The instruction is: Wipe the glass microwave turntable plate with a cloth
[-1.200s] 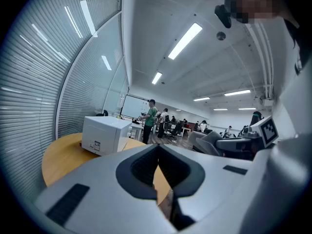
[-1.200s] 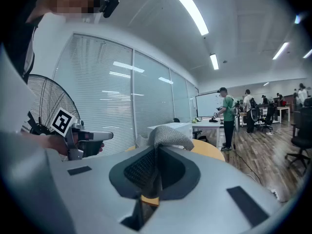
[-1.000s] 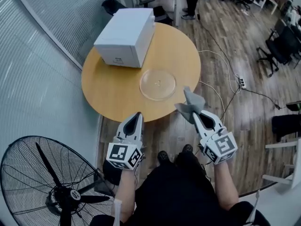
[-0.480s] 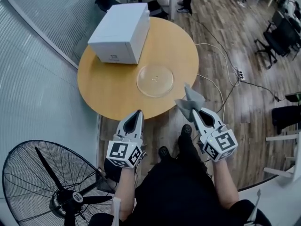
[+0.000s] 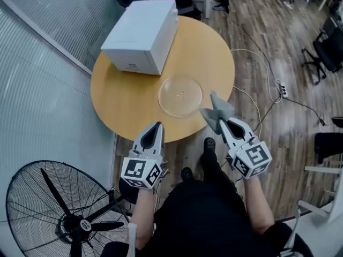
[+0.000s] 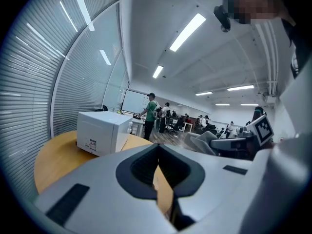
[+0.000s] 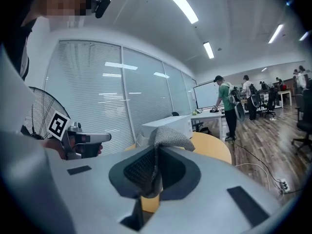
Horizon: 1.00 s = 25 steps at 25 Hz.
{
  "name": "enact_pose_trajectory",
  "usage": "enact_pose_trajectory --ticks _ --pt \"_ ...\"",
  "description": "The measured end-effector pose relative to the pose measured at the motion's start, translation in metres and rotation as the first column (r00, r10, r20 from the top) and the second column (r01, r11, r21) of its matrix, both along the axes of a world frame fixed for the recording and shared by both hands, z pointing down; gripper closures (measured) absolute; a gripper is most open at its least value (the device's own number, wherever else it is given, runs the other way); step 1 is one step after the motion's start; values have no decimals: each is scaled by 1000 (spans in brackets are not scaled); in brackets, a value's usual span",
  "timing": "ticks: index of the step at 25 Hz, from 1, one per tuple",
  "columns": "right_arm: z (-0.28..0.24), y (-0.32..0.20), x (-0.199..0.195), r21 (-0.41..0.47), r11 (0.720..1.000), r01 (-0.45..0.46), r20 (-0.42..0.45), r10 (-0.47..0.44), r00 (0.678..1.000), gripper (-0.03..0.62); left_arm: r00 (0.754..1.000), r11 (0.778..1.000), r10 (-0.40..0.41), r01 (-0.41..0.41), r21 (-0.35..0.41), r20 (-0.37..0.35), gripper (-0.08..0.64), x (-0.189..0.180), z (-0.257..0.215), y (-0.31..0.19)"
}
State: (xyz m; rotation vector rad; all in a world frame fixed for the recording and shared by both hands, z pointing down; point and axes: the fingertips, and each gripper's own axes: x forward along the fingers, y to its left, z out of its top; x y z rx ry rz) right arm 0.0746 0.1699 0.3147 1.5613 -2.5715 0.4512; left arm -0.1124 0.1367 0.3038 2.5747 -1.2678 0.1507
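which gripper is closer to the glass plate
Right. The right gripper, shut on the cloth, is just right of the glass plate; the left gripper hangs farther back, off the table.

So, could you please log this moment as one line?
right gripper: shut on cloth | left gripper: shut, empty | plate: on table, untouched

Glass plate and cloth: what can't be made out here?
- Glass plate: shows in the head view only; both gripper views hide it behind their own bodies. Dirt too small to tell.
- Cloth: lower end pinched inside the right gripper, hidden.
- Fan: cut off by head view's bottom edge.
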Motion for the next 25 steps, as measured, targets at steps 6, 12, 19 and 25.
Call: enact_pose_trajectory --ticks 6,12,19,25 --pt "0 -56 18 -3 997 75 15 -75 997 569 997 997 -69 70 -30 21 564 17 5 -39" --pt "17 -95 34 -53 986 156 30 -154 988 569 988 984 -152 153 -90 23 564 30 23 -63" --pt "45 -131 44 -118 961 249 31 -247 969 569 968 952 -250 249 -178 14 563 43 55 -77" --pt "70 -137 41 -175 931 321 38 -319 947 569 943 908 -334 324 -266 9 563 42 82 -68"
